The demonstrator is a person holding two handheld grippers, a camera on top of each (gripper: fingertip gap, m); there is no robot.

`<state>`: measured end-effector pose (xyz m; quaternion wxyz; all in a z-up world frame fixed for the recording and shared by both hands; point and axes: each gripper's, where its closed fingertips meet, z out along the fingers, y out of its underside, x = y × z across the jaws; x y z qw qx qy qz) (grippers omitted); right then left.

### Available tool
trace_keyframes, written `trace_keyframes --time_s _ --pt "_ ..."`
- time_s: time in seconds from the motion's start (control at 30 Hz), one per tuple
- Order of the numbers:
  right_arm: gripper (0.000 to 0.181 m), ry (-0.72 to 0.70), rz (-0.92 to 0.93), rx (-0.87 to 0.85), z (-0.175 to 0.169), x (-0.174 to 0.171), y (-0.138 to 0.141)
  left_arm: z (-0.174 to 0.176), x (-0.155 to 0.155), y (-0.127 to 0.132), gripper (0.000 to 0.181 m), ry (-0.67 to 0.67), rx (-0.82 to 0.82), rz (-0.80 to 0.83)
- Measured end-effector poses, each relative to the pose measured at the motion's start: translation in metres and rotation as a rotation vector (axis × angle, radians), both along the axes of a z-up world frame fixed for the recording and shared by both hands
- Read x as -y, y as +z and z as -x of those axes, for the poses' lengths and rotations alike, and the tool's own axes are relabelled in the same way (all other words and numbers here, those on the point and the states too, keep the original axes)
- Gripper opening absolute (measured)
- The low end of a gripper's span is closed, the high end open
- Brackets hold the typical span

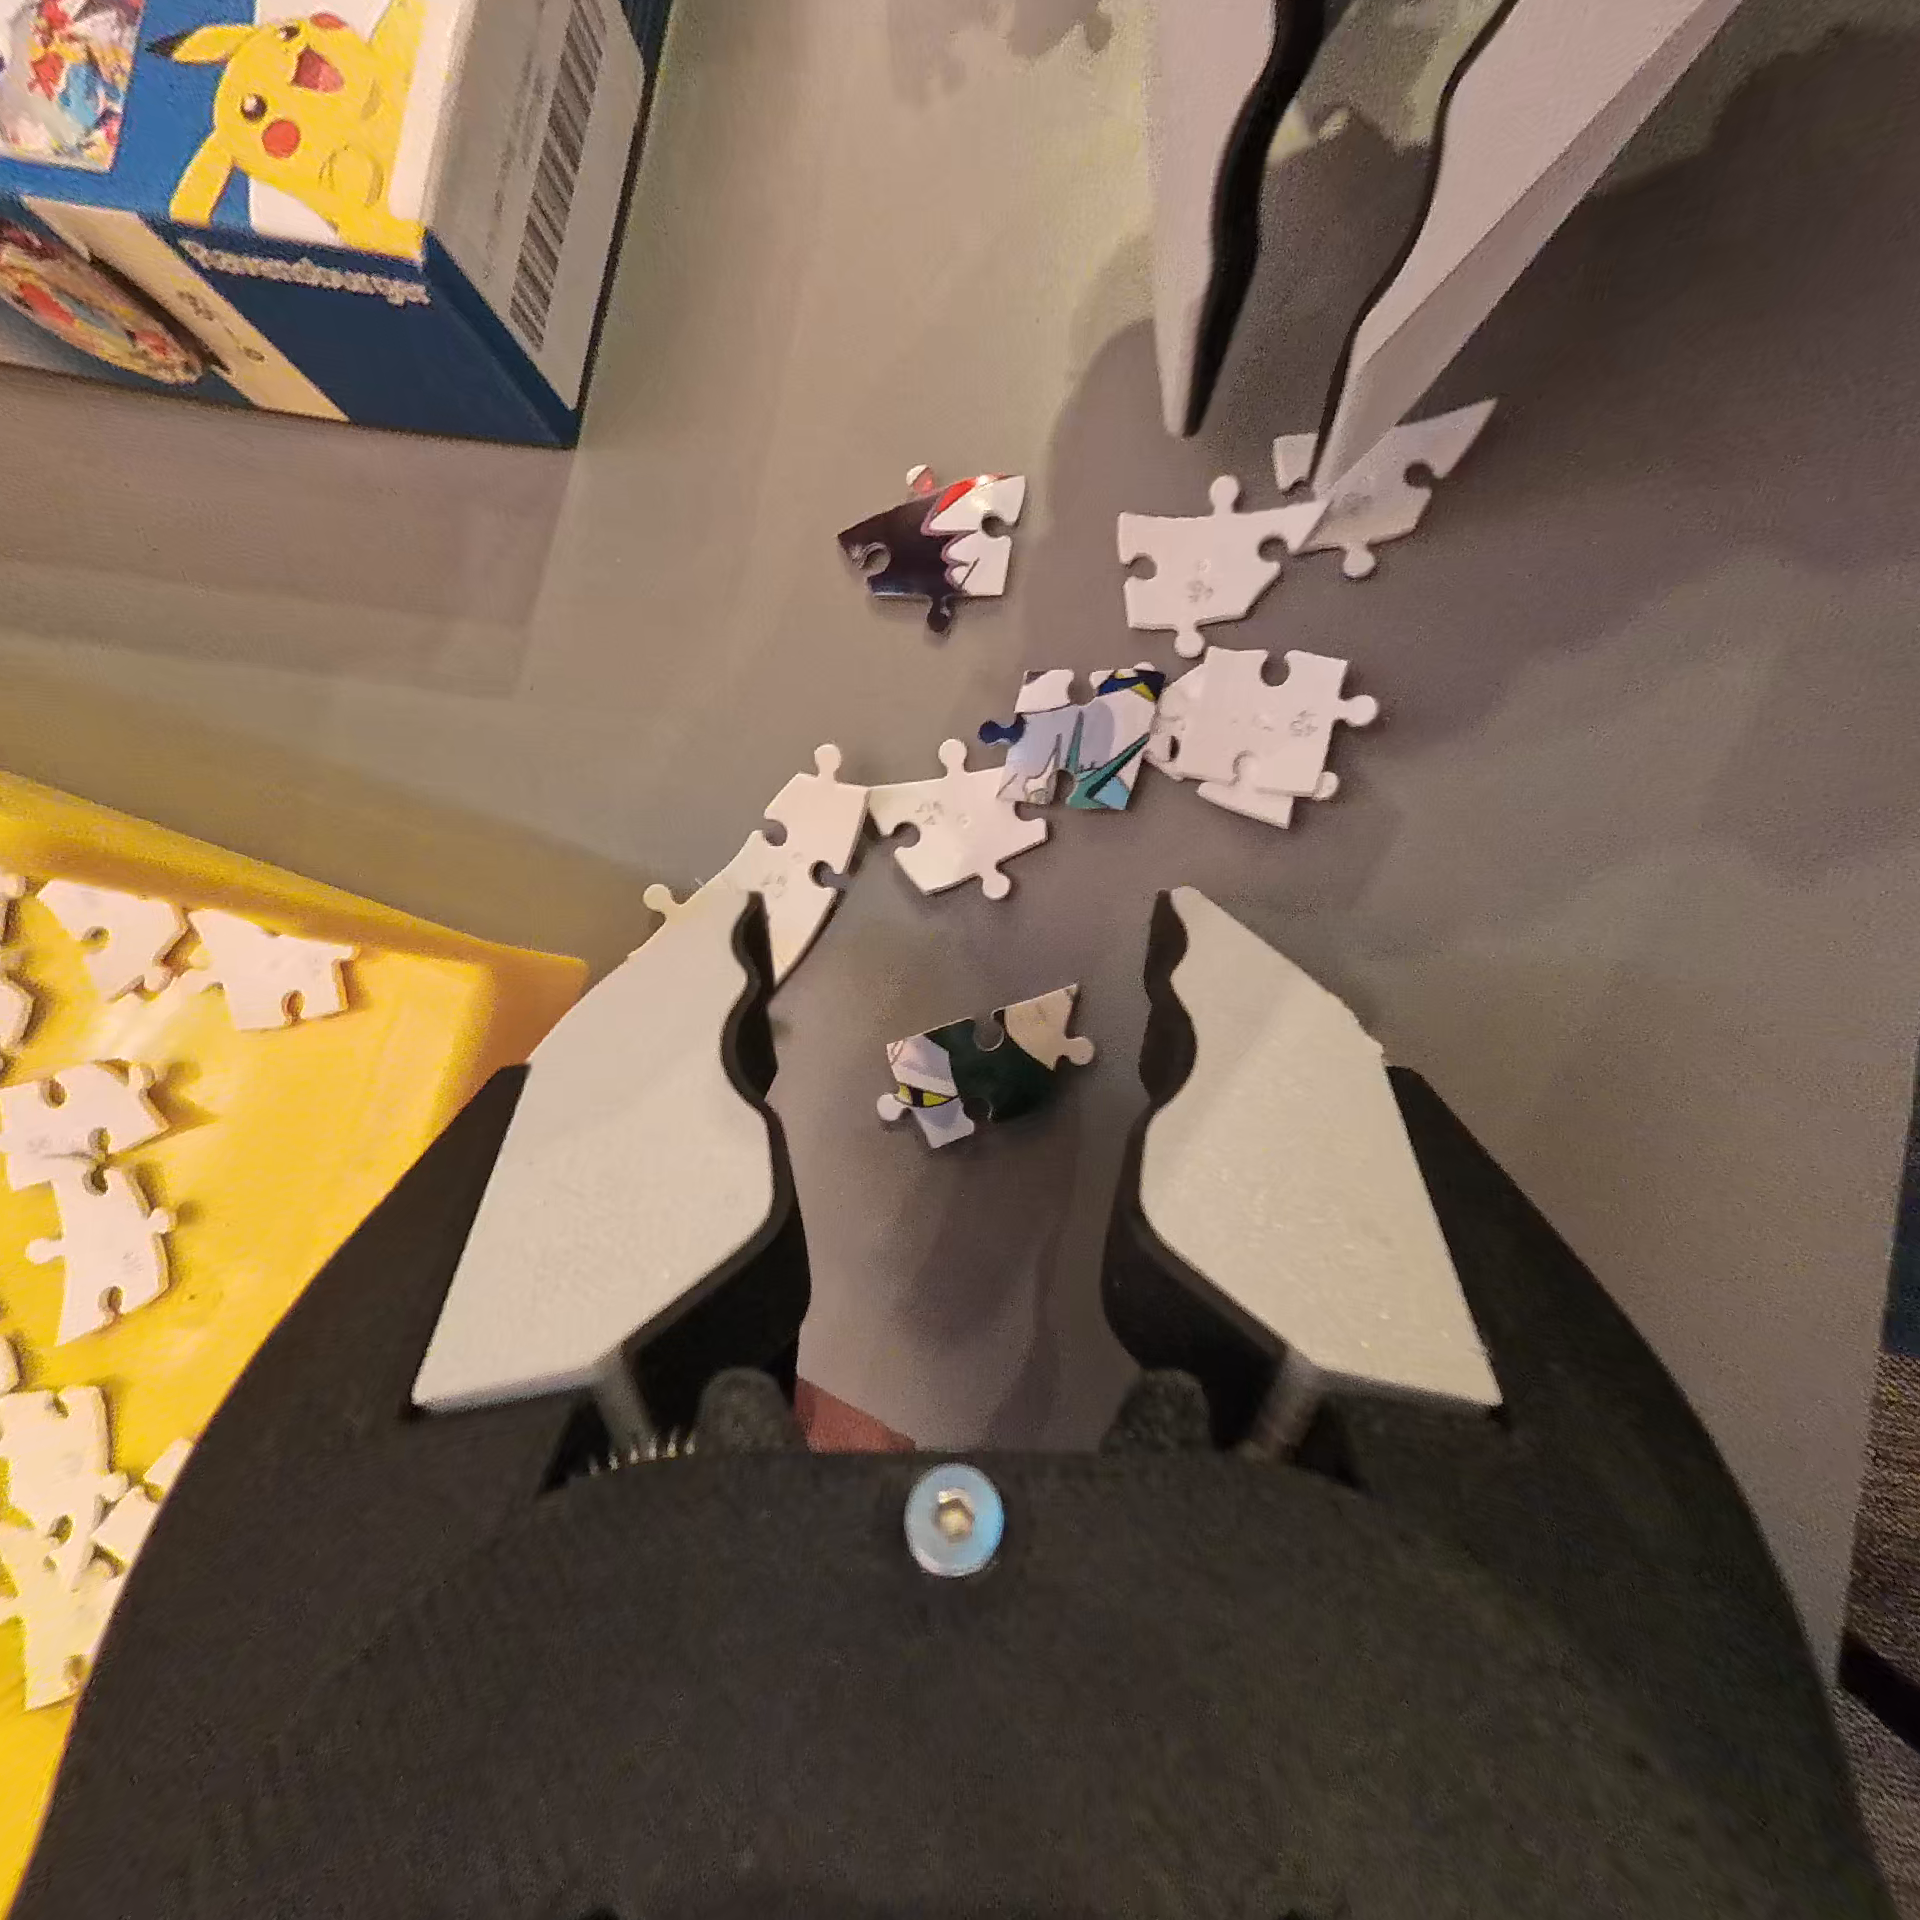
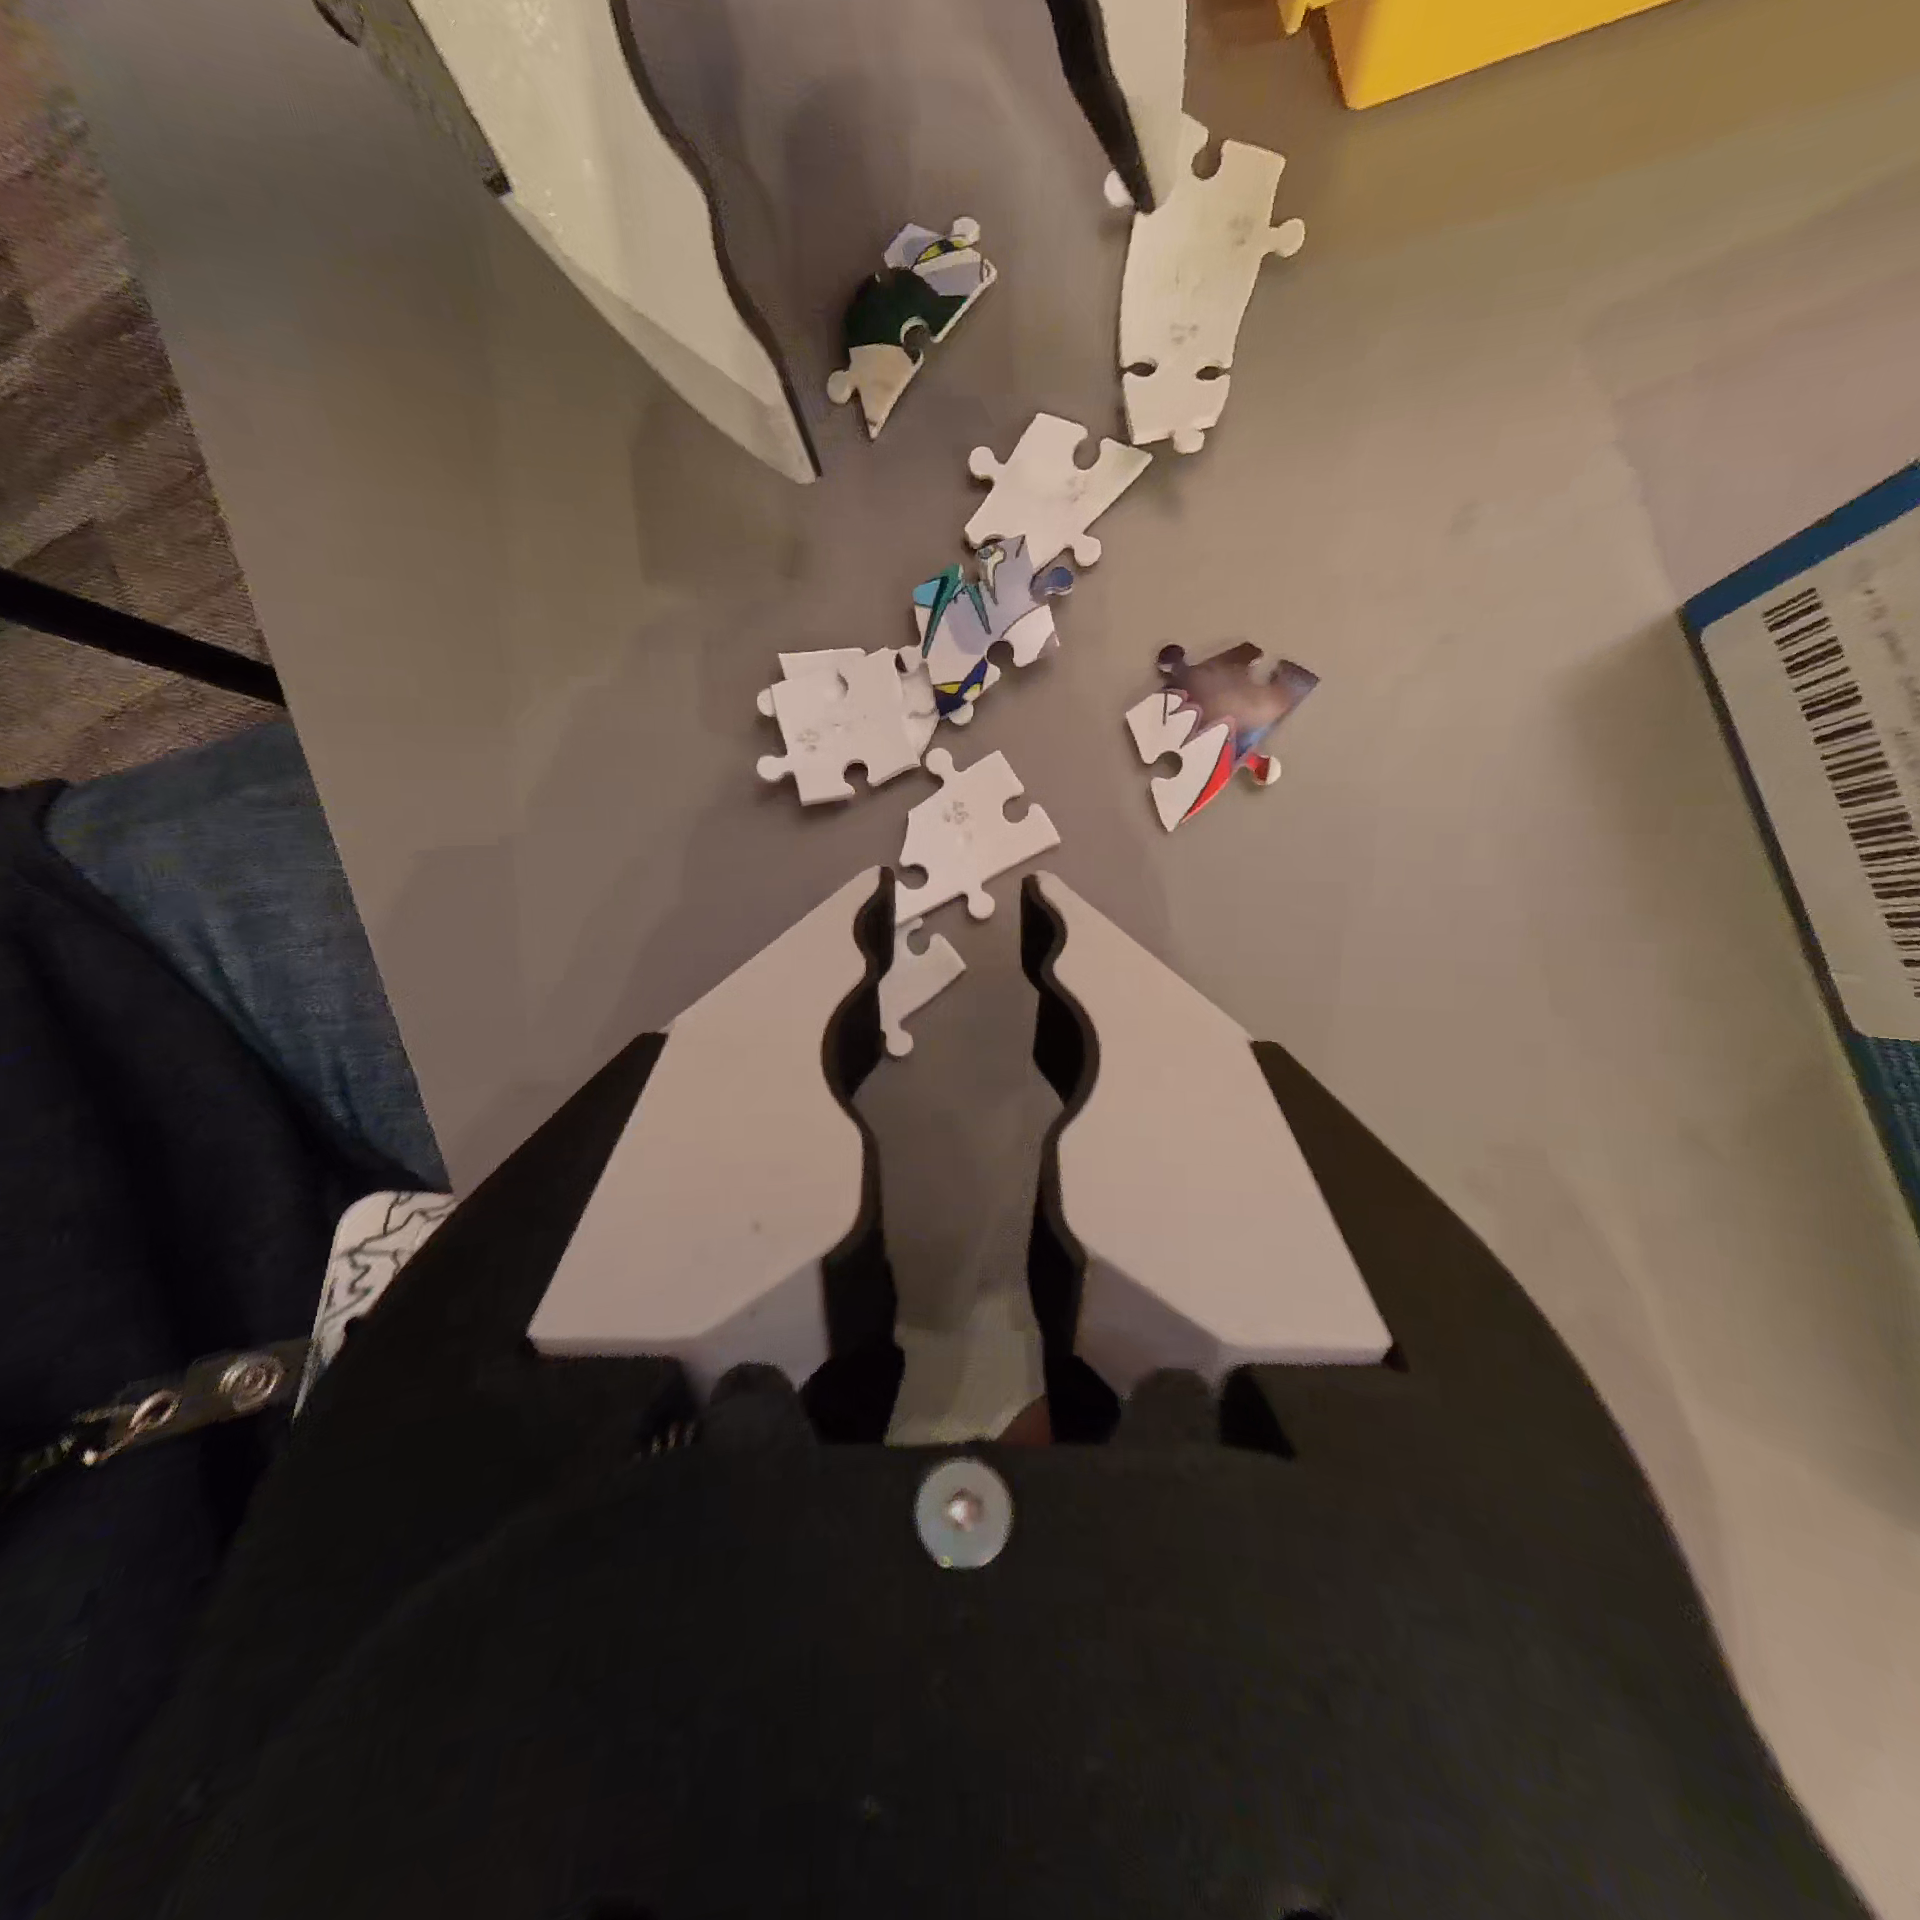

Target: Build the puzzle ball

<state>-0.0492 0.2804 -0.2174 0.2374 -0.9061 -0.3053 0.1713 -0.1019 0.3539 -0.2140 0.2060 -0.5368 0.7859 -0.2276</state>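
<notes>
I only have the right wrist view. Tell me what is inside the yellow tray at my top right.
Observer: The yellow tray holds many loose puzzle pieces, and all those in view lie white side up.
Operator: Now describe the box's other faces. I see only its barcode side.
Observer: The box is blue on the other faces, with a yellow cartoon character printed on it.
</notes>
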Motion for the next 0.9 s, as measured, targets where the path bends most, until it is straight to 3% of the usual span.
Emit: trace_keyframes --time_s 0.13,0.2,0.33,0.37,0.6,0.7,0.77,0.9 --pt "0.043 -0.037 -0.011 0.081 0.004 -0.004 -0.015 -0.002 0.009 0.002 0.069 -0.008 0.008 0.008" --pt "0.032 -0.042 -0.04 0.115 0.007 -0.006 -0.016 -0.002 0.014 0.001 0.069 -0.014 0.01 0.009" --pt "0.027 -0.063 -0.066 0.111 0.007 -0.009 -0.016 0.0 0.021 0.001 0.069 -0.014 0.017 0.018" --pt "0.009 -0.075 -0.079 0.1 0.006 -0.011 -0.014 0.0 0.023 0.003 0.069 -0.015 0.022 0.021" --pt "0.0 -0.064 -0.104 0.105 0.002 -0.014 -0.012 -0.003 0.036 0.003 0.068 -0.034 0.039 0.042" --pt "0.035 -0.063 -0.091 0.107 0.006 -0.01 -0.013 -0.001 0.042 0.003 0.068 -0.037 0.037 0.049" --pt "0.043 -0.055 -0.088 0.087 0.014 -0.008 -0.014 0.0 0.046 0.004 0.068 -0.042 0.041 0.059" --pt "0.028 -0.077 -0.134 0.117 0.015 -0.015 -0.017 0.001 0.052 0.001 0.067 -0.045 0.037 0.068"
